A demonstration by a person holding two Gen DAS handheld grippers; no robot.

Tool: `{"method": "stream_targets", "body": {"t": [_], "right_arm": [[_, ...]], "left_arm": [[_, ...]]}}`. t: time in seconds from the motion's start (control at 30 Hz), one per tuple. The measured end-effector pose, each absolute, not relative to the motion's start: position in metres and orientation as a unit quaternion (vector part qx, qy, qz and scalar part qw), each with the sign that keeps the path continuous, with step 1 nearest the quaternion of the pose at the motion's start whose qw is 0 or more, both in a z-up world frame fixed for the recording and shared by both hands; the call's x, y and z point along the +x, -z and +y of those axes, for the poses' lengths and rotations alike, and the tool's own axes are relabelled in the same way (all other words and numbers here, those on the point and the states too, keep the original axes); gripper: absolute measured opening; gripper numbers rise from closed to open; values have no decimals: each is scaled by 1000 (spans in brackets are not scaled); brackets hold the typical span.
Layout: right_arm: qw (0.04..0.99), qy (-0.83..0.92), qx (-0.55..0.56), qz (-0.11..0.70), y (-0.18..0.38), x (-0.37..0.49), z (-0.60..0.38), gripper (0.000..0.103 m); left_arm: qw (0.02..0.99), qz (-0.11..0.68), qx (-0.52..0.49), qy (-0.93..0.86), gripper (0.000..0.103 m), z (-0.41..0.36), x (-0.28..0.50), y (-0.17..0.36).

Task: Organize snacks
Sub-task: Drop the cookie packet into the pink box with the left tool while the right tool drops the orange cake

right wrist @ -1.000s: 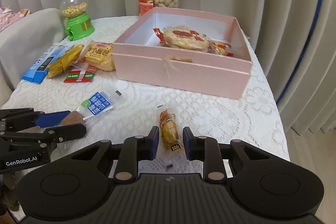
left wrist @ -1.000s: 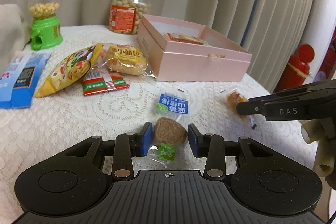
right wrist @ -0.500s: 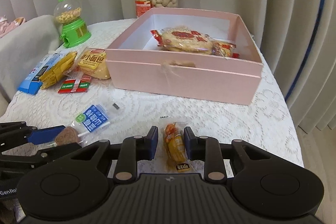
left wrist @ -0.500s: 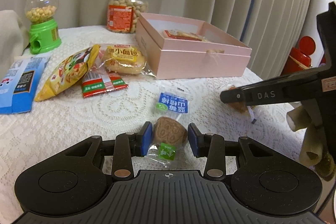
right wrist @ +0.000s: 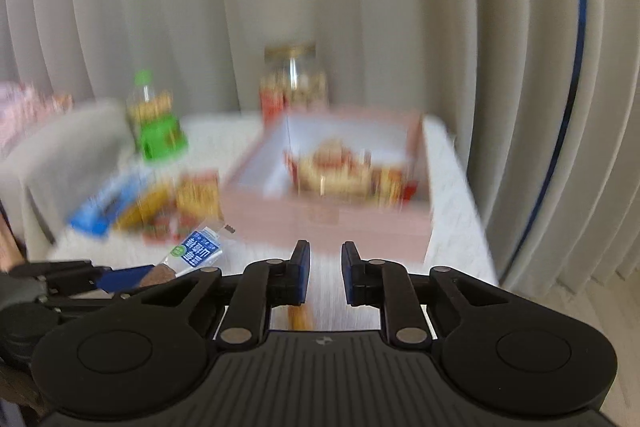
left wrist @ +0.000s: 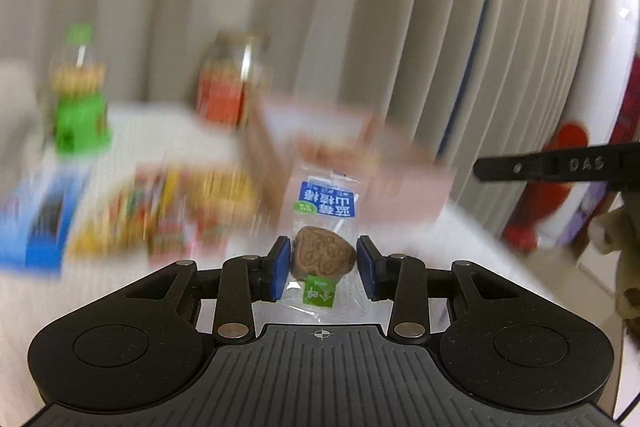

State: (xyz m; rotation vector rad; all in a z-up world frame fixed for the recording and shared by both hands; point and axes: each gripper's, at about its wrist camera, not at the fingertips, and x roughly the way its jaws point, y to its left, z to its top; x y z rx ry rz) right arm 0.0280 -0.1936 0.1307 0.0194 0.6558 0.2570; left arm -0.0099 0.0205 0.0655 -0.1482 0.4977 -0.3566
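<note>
Now pinched between the left gripper's [left wrist: 324, 269] blue pads [left wrist: 280, 267]: a clear-wrapped brown cookie [left wrist: 323, 257], raised off the blurred table [right wrist: 448, 163], pink box [left wrist: 412, 179] at one o'clock behind it. Right gripper [right wrist: 324, 273] narrowly parted, an orange snack [right wrist: 301, 317] partly hidden low between its pads; grip cannot be told. Box [right wrist: 332, 223] at twelve, cookie [right wrist: 196, 255] at nine.

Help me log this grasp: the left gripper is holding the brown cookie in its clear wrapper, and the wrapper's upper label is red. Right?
Not quite. The left gripper does hold the brown cookie in its clear wrapper, but the wrapper's upper label is blue with white characters, not red. The left wrist view shows this sharply despite the blurred background; the right wrist view also shows the blue label.
</note>
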Motion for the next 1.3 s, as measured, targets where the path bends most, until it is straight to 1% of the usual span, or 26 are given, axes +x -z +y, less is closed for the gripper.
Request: {"method": "stream_targets", "body": {"t": [0.07, 0.17, 0.27, 0.3, 0.33, 0.37, 0.4, 0.43, 0.6, 0.67, 0.73, 0.8, 0.97, 1.0, 1.03, 1.07, 1.13, 1.17, 1.23, 1.3], "right_arm": [[946, -131, 22, 294, -154, 30, -202, 17], [952, -137, 38, 272, -174, 34, -213, 17], [948, -139, 30, 283, -170, 35, -218, 18], [945, -141, 24, 293, -163, 34, -217, 23], [940, -146, 14, 308, -153, 32, -215, 36], [934, -149, 4, 326, -140, 32, -212, 45], [929, -146, -6, 340, -128, 31, -209, 61], [924, -140, -20, 355, -114, 32, -204, 65], [902, -136, -57, 407, -74, 39, -184, 66], [899, -139, -53, 412, -69, 42, -179, 69], [899, -137, -44, 414, -65, 46, -176, 75], [900, -125, -40, 415, -62, 51, -173, 77], [893, -126, -22, 431, -50, 61, -172, 77], [891, -130, -15, 435, -47, 63, -172, 74], [890, -131, -13, 437, -45, 64, -170, 63], [891, -129, -21, 434, -44, 63, -167, 59], [892, -136, -49, 428, -45, 59, -160, 37], [891, -143, -53, 427, -46, 56, -158, 34], [888, -158, -58, 429, -49, 51, -155, 21], [886, -167, -66, 427, -51, 44, -152, 20]], "left_arm": [[953, 224, -78, 189, 41, 18, -3, -87], [950, 224, -85, 199, 41, 15, 8, -105], [951, 236, -84, 179, 41, 13, 7, -102], [952, 241, -83, 171, 41, 12, 5, -98], [950, 250, -82, 168, 41, 11, 2, -93], [947, 260, -85, 169, 41, 12, 0, -88], [943, 271, -89, 170, 41, 12, -1, -82], [939, 286, -91, 167, 41, 11, -2, -75], [929, 329, -91, 144, 41, 15, -3, -49], [926, 341, -91, 136, 41, 16, -1, -42], [922, 349, -91, 139, 41, 15, -1, -37], [921, 352, -90, 143, 41, 15, 0, -34], [917, 365, -80, 143, 41, 11, -3, -29], [916, 367, -80, 143, 41, 10, -3, -29], [915, 369, -80, 142, 41, 10, -4, -28], [914, 373, -81, 140, 41, 10, -4, -27], [911, 382, -80, 135, 41, 10, -3, -24], [908, 390, -79, 133, 41, 9, -2, -23], [907, 392, -77, 130, 42, 8, -2, -21], [909, 391, -70, 130, 42, 6, -3, -21]]}}
